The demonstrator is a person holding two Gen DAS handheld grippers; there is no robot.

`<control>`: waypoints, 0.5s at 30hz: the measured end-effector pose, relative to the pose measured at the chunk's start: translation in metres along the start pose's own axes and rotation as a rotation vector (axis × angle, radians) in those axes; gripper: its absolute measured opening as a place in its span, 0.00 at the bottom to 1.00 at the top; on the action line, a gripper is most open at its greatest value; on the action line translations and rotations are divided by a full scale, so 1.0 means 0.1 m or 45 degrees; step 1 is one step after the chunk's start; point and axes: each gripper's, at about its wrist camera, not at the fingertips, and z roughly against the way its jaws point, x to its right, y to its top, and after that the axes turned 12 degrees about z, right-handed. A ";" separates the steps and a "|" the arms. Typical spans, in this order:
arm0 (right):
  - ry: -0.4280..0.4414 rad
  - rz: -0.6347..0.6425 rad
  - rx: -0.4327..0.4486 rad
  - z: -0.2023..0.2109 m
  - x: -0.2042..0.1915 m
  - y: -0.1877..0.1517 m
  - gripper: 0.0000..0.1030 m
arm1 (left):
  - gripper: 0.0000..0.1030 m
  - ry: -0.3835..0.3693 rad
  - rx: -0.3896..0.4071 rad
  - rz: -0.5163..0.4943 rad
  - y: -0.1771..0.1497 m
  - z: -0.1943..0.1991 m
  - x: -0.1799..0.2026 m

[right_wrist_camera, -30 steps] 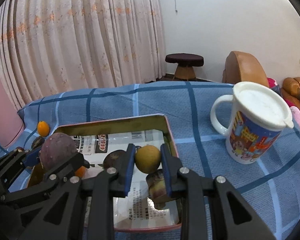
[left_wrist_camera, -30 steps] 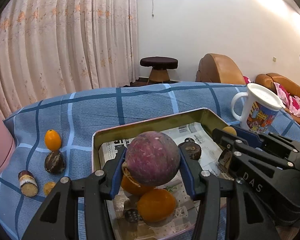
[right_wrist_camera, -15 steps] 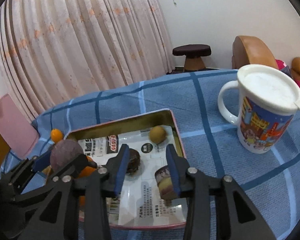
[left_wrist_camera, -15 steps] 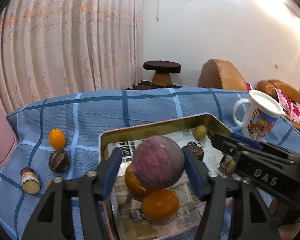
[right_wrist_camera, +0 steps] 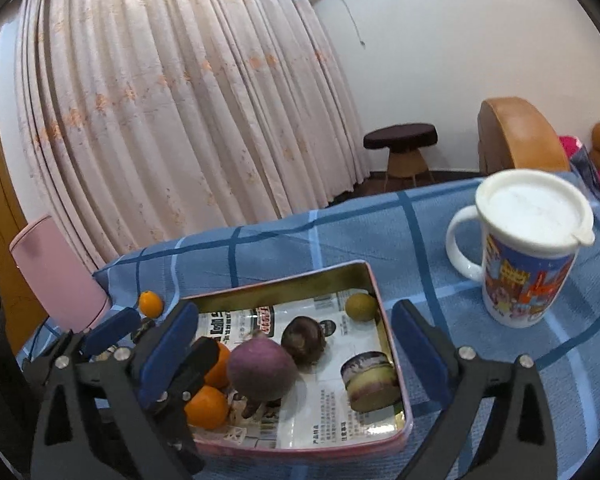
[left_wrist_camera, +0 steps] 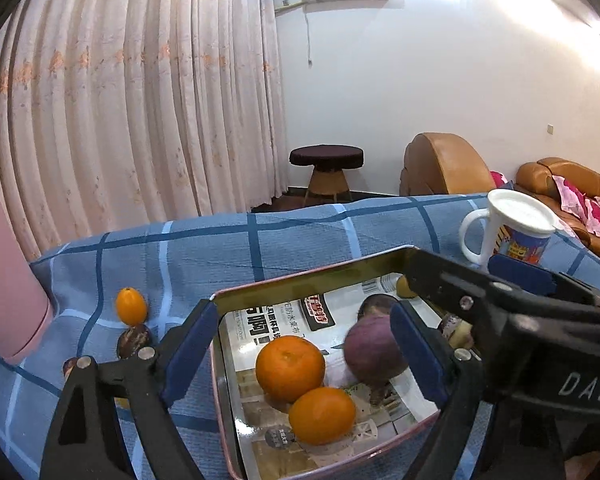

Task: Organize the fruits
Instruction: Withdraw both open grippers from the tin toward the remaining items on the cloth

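Hovering: both claws over the tin tray (right_wrist_camera: 392,344), nothing gripped.
Left claw (left_wrist_camera: 304,344): jaws wide, just been opening. Purple fruit (left_wrist_camera: 374,350) sits between the pads, close to the right pad (left_wrist_camera: 414,354); can't tell if it touches. It looks to rest on the tray's newspaper lining (left_wrist_camera: 260,320).
Right claw (right_wrist_camera: 296,344): jaws wide, just been opening, nothing pressed by either pad. In its view the tray fills the gap between the pads.
Tray contents, right view: purple fruit (right_wrist_camera: 262,372) near centre; two oranges (right_wrist_camera: 206,406) at 8 o'clock of it, touching each other; dark round fruit (right_wrist_camera: 303,338) at 1 o'clock, just beside it; small yellow-green fruit (right_wrist_camera: 361,307) in the far right corner; short cut cylinder, purple rim and pale face (right_wrist_camera: 370,380), at 3 o'clock against the right wall.
Outside tray, left view: small orange fruit (left_wrist_camera: 131,306) at 9 o'clock on the blue checked cloth (left_wrist_camera: 284,240), a dark fruit (left_wrist_camera: 134,340) just below it.
Mug (right_wrist_camera: 528,252): lidded, upright, at 2 o'clock of the tray, apart from it.
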 end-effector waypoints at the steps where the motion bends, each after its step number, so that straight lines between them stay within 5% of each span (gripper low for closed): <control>1: -0.008 0.002 0.008 0.00 0.00 0.00 0.97 | 0.87 0.002 0.000 0.009 0.01 0.00 -0.02; 15: -0.369 0.091 0.250 0.32 -0.05 -0.03 1.00 | 0.87 0.098 0.059 0.042 0.05 0.10 -0.31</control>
